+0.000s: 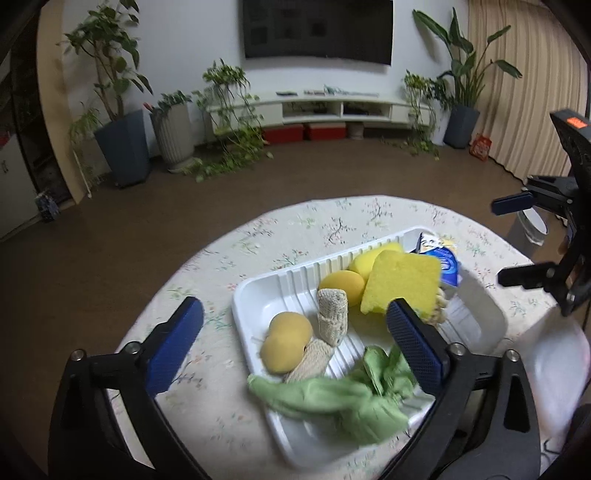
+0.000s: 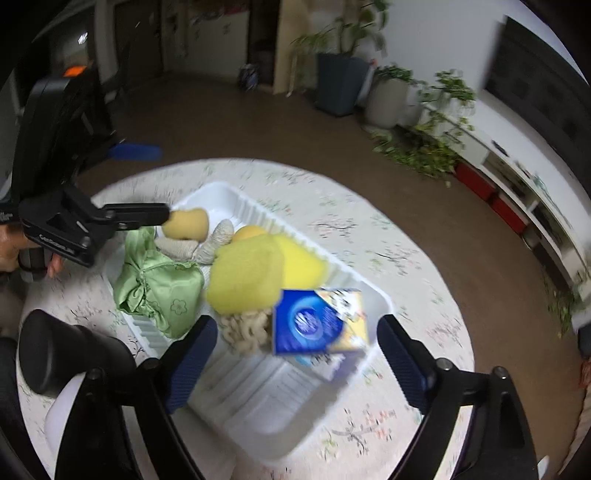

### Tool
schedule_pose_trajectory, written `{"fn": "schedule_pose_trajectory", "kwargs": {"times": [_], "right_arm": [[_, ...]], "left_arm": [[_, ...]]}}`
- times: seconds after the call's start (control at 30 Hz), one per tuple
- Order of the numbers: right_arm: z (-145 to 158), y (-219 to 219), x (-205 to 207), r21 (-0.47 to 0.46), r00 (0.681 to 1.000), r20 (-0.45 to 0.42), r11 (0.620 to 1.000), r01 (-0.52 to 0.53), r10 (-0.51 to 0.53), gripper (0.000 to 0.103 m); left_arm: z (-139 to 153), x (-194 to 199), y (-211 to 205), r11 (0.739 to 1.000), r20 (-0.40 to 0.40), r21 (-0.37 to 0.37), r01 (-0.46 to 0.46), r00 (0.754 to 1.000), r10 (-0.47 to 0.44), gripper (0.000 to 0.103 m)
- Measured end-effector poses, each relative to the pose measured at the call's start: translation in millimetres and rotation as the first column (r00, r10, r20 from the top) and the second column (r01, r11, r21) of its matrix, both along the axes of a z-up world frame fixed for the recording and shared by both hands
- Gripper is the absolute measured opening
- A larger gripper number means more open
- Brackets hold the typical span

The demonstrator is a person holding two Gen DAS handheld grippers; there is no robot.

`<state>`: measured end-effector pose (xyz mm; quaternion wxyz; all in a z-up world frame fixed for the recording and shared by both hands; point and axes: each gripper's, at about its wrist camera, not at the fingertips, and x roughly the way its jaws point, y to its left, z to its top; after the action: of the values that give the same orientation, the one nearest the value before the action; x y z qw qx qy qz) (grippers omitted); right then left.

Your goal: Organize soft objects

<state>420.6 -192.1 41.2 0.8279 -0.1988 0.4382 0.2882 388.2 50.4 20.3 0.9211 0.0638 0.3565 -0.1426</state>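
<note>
A living room with potted plants [image 1: 122, 122], a wall-mounted television [image 1: 317, 29] and a low white media shelf [image 1: 321, 107] forms the background; in the foreground a round table [image 1: 258, 236] carries a pale floral cloth. A white ribbed tray [image 1: 280, 284] lies at lower centre of the left wrist view, its long axis running from lower left to upper right. It holds, from its near end: a crumpled green satin cloth [image 1: 332, 402], a tan peanut-shaped sponge [image 1: 286, 341], two rolled beige knit pieces [image 1: 332, 314], yellow rounded sponges [image 1: 341, 286], a flat yellow sponge [image 1: 400, 284] tilted on edge, and a blue tissue packet [image 2: 317, 321] at the far end. In the right wrist view a cream knotted rope piece [image 2: 243, 328] lies beside the packet. The left gripper [image 1: 295, 347] hangs over the tray's near end, jaws spread wide, nothing between them. The right gripper [image 2: 299, 354] is likewise spread above the packet, pads clear of it.
</note>
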Motion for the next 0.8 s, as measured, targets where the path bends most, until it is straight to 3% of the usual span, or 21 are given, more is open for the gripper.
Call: {"fn": "schedule_pose_trajectory", "kwargs": {"times": [0.23, 0.47, 0.67, 0.8], "right_arm": [[26.6, -54.0, -54.2, 0.099, 0.981, 0.101, 0.983, 0.156, -0.166, 0.103], [30.6, -81.3, -151.9, 0.207, 0.927, 0.17, 0.932, 0.297, -0.334, 0.103], [16.6, -80.5, -234.7, 0.259, 0.889, 0.189, 0.895, 0.364, -0.416, 0.103], [4.4, -70.8, -281.9, 0.284, 0.869, 0.207, 0.878, 0.385, -0.449, 0.103]], "left_arm": [[27.9, -82.1, 10.8, 0.996, 0.128, -0.034, -0.086, 0.988, 0.089, 0.103], [32.4, -176.0, 5.8, 0.988, 0.18, -0.084, -0.126, 0.974, 0.139, 0.103], [13.1, -243.7, 1.1, 0.975, 0.158, -0.122, -0.187, 0.966, 0.205, 0.103], [-11.3, -270.7, -6.0, 0.971, 0.09, -0.114, -0.209, 0.971, 0.22, 0.103]]}}
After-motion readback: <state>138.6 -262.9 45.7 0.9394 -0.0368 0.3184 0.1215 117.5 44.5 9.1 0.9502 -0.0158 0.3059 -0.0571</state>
